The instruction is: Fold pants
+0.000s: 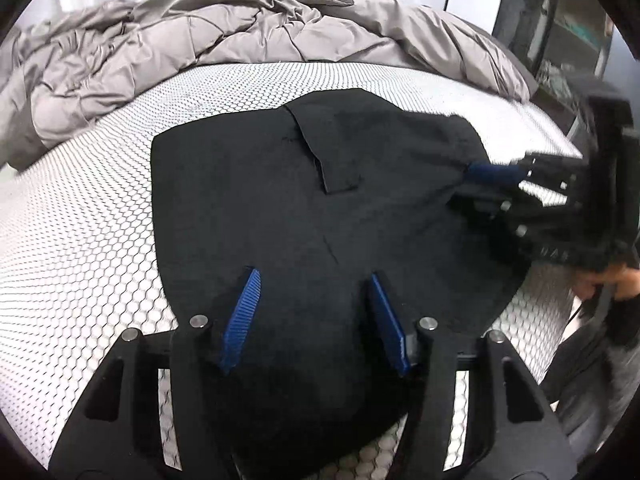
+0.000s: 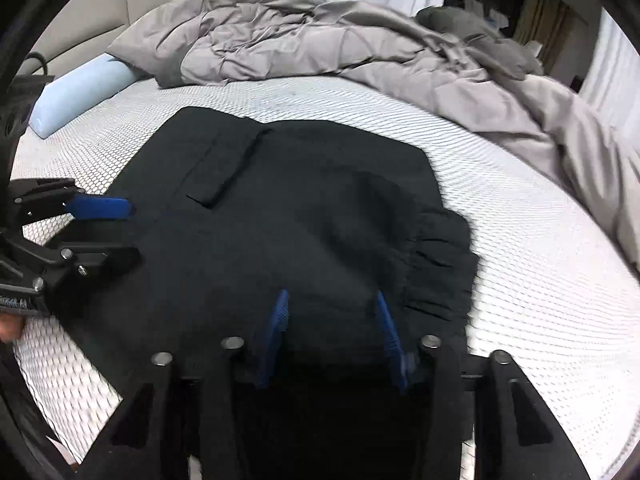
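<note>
Fingers, left gripper point(image 1: 312, 280): your two blue-padded fingers point(image 1: 244, 316) stand spread apart over the near edge of the pants point(image 1: 280, 200), with black cloth showing between them and nothing pinched. Seen from the right wrist, this same gripper point(image 2: 120, 232) sits at the left edge of the pants, its fingers parted there too.

Item, pants: black, lying flat and folded on the bed point(image 1: 80, 220), in the middle of the white honeycomb-patterned mattress cover. A pocket flap point(image 1: 320, 152) lies on the upper face. A gathered, elastic-looking band point(image 2: 440, 272) runs along the right edge in the right wrist view.

Fingers, right gripper point(image 2: 332, 304): your blue fingers point(image 2: 276, 328) are released and held wide, with the near part of the pants between them. In the left wrist view this gripper point(image 1: 472, 188) reaches in from the right, blurred, its fingertips at the right edge of the pants; whether they touch the cloth cannot be told.

Item, blanket point(image 1: 200, 40): grey, rumpled, heaped along the far side of the bed, apart from the pants.

Item, pillow point(image 2: 80, 88): pale blue, at the far left of the bed in the right wrist view, beside the blanket.
</note>
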### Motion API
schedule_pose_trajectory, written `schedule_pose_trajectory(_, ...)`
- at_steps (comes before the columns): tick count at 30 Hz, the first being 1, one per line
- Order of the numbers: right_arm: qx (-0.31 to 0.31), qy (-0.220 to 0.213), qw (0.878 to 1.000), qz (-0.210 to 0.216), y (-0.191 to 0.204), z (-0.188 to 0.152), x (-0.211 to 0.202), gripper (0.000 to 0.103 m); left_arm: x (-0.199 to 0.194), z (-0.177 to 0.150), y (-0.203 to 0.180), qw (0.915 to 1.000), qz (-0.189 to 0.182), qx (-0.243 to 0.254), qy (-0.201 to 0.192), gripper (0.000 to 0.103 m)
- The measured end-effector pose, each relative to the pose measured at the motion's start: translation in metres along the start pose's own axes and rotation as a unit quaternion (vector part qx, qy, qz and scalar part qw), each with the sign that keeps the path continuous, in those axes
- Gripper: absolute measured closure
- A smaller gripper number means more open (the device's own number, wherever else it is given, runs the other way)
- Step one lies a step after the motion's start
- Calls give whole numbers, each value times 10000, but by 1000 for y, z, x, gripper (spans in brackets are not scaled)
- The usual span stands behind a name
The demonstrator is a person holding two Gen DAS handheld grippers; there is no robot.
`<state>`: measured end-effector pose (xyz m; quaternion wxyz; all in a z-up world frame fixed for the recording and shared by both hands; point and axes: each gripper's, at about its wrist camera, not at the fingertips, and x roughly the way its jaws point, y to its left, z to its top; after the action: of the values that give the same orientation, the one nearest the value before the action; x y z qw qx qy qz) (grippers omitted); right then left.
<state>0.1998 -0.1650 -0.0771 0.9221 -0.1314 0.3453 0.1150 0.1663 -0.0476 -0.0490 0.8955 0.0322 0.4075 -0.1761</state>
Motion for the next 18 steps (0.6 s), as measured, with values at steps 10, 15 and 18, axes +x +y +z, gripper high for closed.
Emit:
schedule_pose_trajectory(10, 552, -34, 9925, 1089, 21, 33, 21, 56, 17, 35, 21, 9974, -30, -722, 31, 49)
schedule_pose_trajectory(15, 442, 250, 9971, 570, 22, 31, 32, 56, 19, 29, 24, 9986, 209, -463, 150, 49)
schedule_pose_trajectory(18, 101, 208, 9994, -260, 13, 21, 17, 57, 13, 20, 30, 9980, 157, -604, 105, 48)
